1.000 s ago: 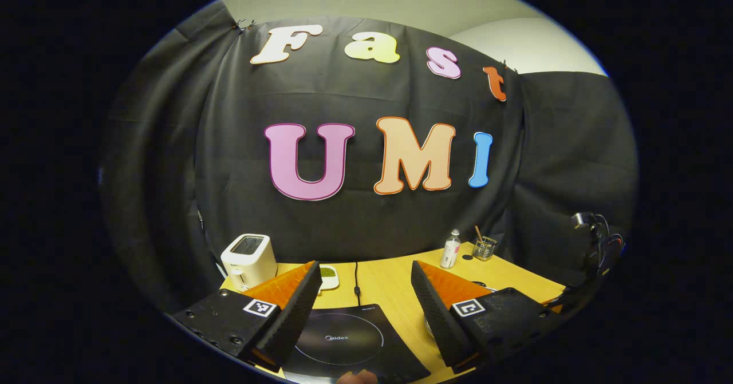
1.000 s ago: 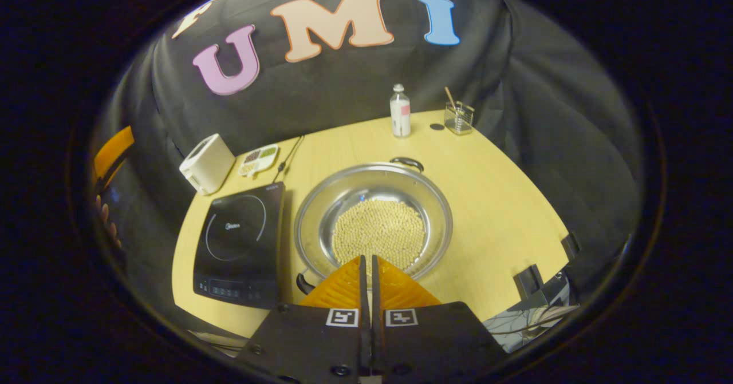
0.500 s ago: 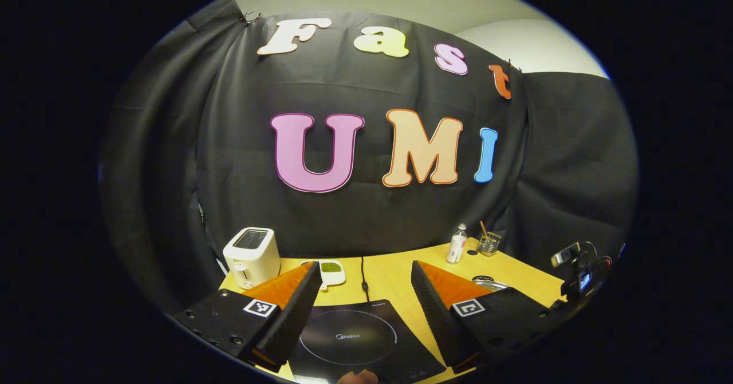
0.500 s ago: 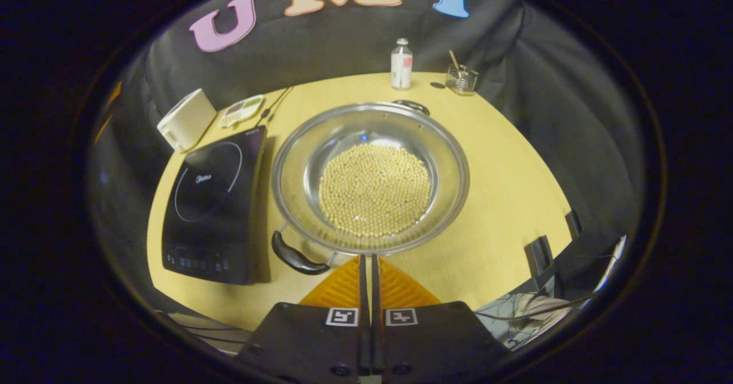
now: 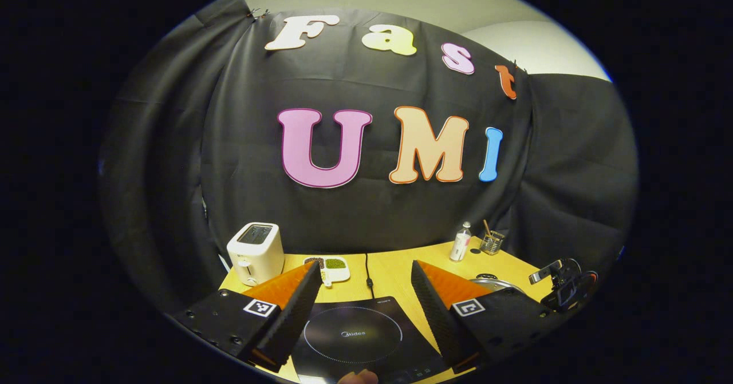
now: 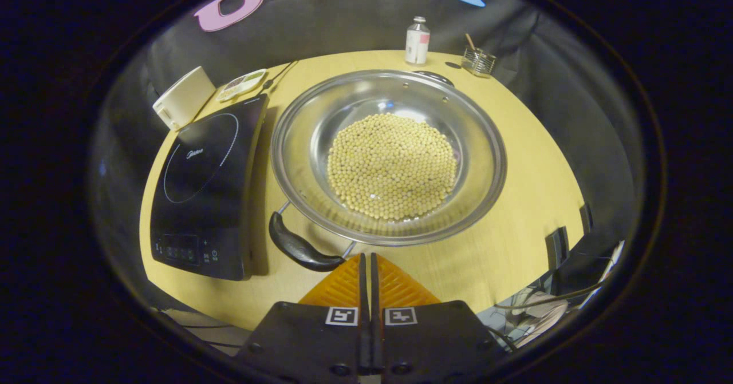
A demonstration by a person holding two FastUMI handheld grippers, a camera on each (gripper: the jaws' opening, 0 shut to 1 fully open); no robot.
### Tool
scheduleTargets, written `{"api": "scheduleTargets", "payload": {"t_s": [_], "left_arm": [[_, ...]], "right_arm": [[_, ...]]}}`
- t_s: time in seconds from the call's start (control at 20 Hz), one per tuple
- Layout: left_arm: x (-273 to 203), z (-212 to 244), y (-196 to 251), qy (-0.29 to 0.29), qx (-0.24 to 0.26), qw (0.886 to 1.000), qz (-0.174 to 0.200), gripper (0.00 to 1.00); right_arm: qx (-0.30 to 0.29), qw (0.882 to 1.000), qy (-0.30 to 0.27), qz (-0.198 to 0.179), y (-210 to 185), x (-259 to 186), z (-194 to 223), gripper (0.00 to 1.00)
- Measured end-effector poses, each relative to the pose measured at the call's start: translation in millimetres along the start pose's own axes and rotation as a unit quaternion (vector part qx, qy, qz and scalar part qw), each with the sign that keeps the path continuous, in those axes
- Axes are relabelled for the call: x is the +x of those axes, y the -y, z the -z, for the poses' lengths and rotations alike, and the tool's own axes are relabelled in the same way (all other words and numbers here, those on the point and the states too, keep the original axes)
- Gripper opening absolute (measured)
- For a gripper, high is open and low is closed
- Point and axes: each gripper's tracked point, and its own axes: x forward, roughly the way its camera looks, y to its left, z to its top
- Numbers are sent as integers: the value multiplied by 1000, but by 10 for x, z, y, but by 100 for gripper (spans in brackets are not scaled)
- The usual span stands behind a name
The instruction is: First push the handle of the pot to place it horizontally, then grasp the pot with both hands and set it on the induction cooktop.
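A wide steel pot (image 6: pixel 481 143) holding several pale beans sits on the yellow table (image 6: pixel 532 189), just right of the black induction cooktop (image 6: pixel 206 189). Its near black handle (image 6: pixel 298 248) points toward me and to the left; the far handle (image 6: pixel 433 75) shows behind the rim. My right gripper (image 6: pixel 366 256) is shut with nothing in it, its tips just right of the near handle. In the left gripper view, my left gripper (image 5: pixel 363 269) is open and held above the cooktop (image 5: pixel 355 332). The pot's rim (image 5: pixel 495 282) peeks out at the right.
A white toaster (image 6: pixel 180 97) and a divided snack dish (image 6: pixel 243 83) stand behind the cooktop, whose cord (image 5: pixel 367 269) runs back. A small bottle (image 6: pixel 417 40) and a glass with a stick (image 6: pixel 478 60) stand at the far edge. The other gripper (image 5: pixel 564 286) shows at the right.
My right gripper has dropped lower and closer to the pot, which now looks larger, with the near handle beside its tips. The left gripper view has drifted slightly, showing more of the cooktop.
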Motion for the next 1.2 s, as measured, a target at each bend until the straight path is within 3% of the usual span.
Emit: {"api": "scheduleTargets", "payload": {"t_s": [0.4,0.8,1.2], "left_arm": [[5,-11,-34,1,-4,1000,-4,95],[-37,-12,-110,3,-3,1000,-15,96],[-71,-20,-128,3,-3,1000,-20,95]], "right_arm": [[-14,1000,2,-28,-336,-12,-114,3],[7,998,-1,-58,-735,94,-327,2],[40,997,4,-63,-955,197,-518,0]]}}
